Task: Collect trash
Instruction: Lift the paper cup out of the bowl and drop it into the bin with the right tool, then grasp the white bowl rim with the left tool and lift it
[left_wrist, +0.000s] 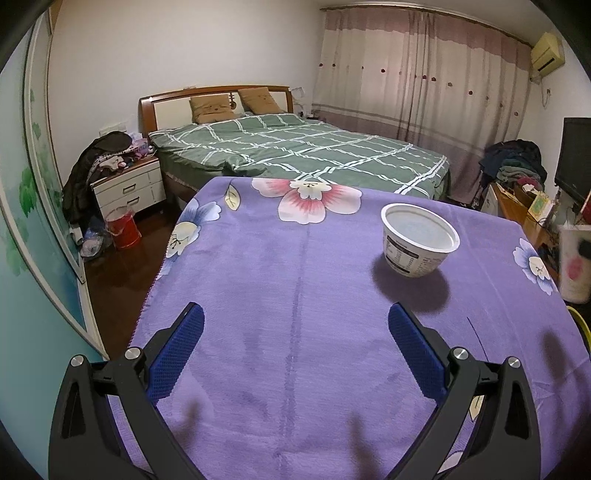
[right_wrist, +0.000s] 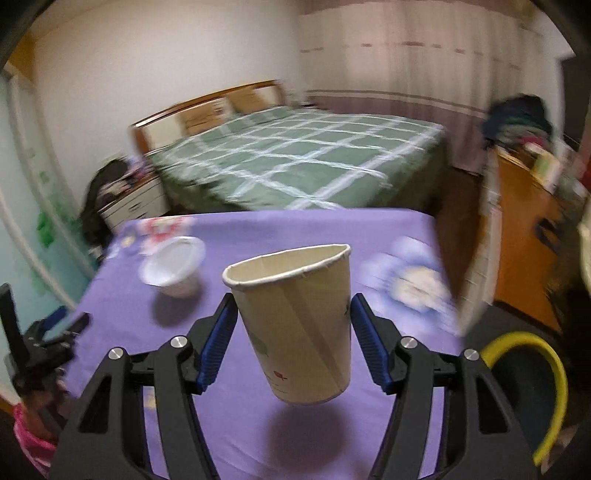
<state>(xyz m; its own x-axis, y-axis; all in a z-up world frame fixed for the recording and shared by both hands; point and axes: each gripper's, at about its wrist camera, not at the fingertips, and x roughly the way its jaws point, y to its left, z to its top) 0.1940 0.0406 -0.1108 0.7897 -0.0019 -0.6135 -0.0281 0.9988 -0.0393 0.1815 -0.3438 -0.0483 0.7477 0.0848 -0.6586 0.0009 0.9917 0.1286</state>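
Left wrist view: left gripper (left_wrist: 295, 325) hovers over the tabletop (left_wrist: 295, 295), which carries a purple floral cloth. Fingers (left_wrist: 177, 354) spread wide, nothing between them. White plastic tub (left_wrist: 419, 243) stands upright on the cloth ahead and to the right, well clear of the fingers. Inside looks bare white; no contents visible. Printed label on its side. Red bucket (left_wrist: 123, 227) sits on the floor by the nightstand (left_wrist: 129, 186), clear bag liner in it; contents not readable.

Right wrist view (motion-blurred): right gripper (right_wrist: 293, 314) pinches a paper cup (right_wrist: 299, 325) between both blue pads, cup tilted and lifted off the cloth, shadow below it. Cup interior mostly hidden; what shows is bare. White tub (right_wrist: 173, 269) rests on the tabletop (right_wrist: 122, 314) to the left, behind the cup. Yellow-rimmed bin (right_wrist: 550, 373) sits off the tabletop's right edge; interior dark, cannot tell contents.
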